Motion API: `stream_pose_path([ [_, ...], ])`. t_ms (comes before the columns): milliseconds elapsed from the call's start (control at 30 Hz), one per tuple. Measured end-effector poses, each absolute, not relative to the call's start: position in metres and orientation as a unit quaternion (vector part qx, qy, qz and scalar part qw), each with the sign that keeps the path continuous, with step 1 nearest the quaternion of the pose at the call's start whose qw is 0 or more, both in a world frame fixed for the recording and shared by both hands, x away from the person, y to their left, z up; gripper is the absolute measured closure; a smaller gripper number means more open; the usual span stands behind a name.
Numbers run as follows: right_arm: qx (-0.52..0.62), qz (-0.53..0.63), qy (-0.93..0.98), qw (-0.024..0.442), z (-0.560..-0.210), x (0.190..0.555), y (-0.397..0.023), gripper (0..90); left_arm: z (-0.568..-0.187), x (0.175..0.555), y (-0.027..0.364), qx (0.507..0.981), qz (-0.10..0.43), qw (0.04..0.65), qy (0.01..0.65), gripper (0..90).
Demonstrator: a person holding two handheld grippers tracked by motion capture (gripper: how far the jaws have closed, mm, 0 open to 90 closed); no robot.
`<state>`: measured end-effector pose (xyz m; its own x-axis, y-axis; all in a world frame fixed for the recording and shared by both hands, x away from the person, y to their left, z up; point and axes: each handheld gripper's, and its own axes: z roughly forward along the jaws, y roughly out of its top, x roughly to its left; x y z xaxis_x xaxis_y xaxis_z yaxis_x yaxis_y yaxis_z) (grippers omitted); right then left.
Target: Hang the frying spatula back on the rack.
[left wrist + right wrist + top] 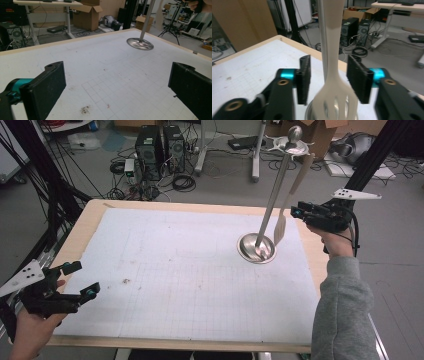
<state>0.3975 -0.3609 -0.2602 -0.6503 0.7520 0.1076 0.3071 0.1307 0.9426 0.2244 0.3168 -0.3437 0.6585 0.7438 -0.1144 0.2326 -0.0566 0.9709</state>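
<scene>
White paper point(165, 270) covers most of our wooden table point(87, 217). On it, toward the far right, stands a shiny metal stand point(270, 205). It has a round flat base point(247, 251) and a tall thin pole that goes up to a little dish with a ball on top.

From that top hangs a pale slotted spatula point(281, 222). Its wide end points down and floats just above the round base. In the right gripper view we see the spatula point(333, 75) up close, with long holes in its wide part.

Our right gripper point(295, 212) is held up in the air beside the stand, pointing at the spatula. Its two black jaws sit one on each side of the spatula's thin neck. They are partly open. There is a gap on both sides, so the pads do not squeeze the spatula. It hangs by itself between them.

Our left gripper point(82, 280) is far away, at the near left corner of the table. Its jaws are spread wide and have nothing between them. In the left gripper view we see bare paper with faint squares between the jaws, and the stand point(143, 27) far off.
</scene>
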Motion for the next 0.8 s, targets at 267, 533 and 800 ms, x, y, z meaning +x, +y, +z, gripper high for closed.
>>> stream_pose_path([
  [267,0.357,0.554,0.723,0.207,-0.257,0.389,-0.351,24.9,-0.343,0.229,0.312,0.698,0.214,0.589,0.347,1.8],
  [533,0.343,0.569,0.713,0.222,-0.261,0.379,-0.343,14.5,-0.342,0.235,0.31,0.697,0.211,0.593,0.342,1.8],
  [800,0.341,0.571,0.711,0.229,-0.271,0.366,-0.343,13.9,-0.34,0.242,0.307,0.696,0.207,0.598,0.339,1.8],
])
